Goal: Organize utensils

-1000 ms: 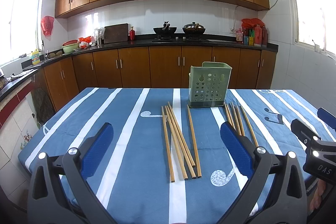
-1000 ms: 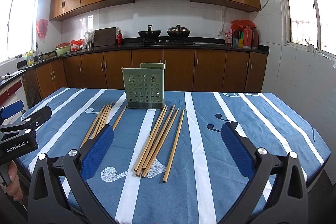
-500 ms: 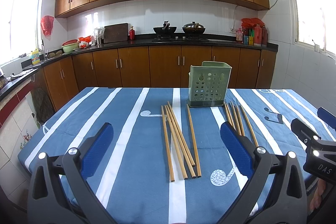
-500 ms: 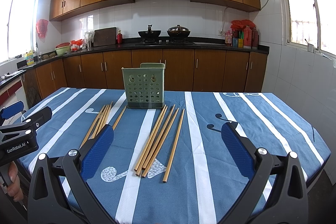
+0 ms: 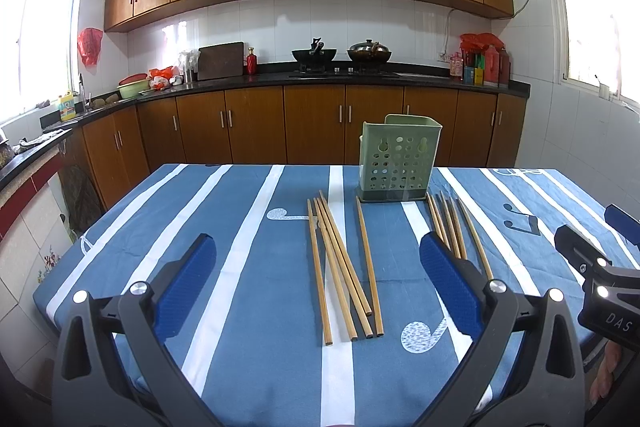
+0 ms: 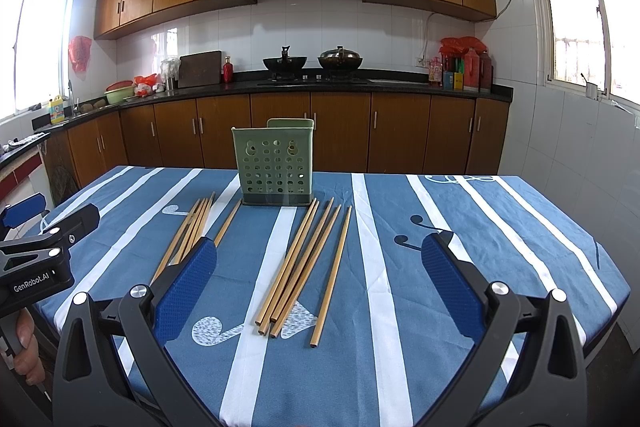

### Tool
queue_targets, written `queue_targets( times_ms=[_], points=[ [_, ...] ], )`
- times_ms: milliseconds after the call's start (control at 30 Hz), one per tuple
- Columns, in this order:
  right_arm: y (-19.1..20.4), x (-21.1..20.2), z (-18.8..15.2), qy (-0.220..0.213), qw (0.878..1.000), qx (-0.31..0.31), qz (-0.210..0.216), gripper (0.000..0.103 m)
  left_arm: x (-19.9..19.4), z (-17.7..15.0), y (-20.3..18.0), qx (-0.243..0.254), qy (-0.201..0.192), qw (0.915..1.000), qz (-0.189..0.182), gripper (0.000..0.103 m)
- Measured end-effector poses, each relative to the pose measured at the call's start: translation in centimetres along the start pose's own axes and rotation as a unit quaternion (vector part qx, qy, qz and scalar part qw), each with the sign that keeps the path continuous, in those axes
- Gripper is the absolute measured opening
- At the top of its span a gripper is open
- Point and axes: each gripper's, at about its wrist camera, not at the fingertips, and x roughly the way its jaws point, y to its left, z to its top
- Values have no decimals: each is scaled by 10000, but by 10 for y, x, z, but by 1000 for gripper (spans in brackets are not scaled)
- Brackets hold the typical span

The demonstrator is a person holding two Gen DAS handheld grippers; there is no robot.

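Blue cloth with white stripes and music-note prints (image 5: 256, 227) over the table, lightly creased. Toward the far edge, upright: a pale green plastic utensil holder (image 5: 400, 163), boxy, walls punched with round holes, two keyhole slots near the top, darker base. Laid flat on the cloth in front of it, slim wooden chopsticks, round and tapered: left bundle (image 5: 340, 267) of five, three crossing each other, one lying apart to the right; right bundle (image 6: 300, 263) of five, four fanned close, one alone at the right. Left gripper (image 5: 318, 283) spread wide, blue ribbed pads (image 5: 188, 275), nothing held. Right gripper (image 6: 320, 287) likewise gaping, empty. "GenRobot.AI" readable on the left gripper's black body; "DAS" on the right gripper's.
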Motion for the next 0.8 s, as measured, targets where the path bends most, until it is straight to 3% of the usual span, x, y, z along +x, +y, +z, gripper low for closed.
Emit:
queue_targets(
  times_ms=[333, 633, 733, 800],
  points=[
    [-3, 5, -1, 132, 9999, 35, -25, 101, 6, -9, -3, -49, 135, 9999, 33, 99],
    [-33, 51, -3, 899, 9945, 460, -262, 100, 45, -24, 14, -370, 805, 9959, 172, 99],
    [-36, 81, -6, 1380, 9889, 517, -174, 84, 58, -25, 26, -537, 1067, 9927, 161, 99],
    [-37, 104, -10, 1734, 9830, 598, -82, 67, 70, -24, 35, -659, 1244, 9900, 93, 99]
  ],
)
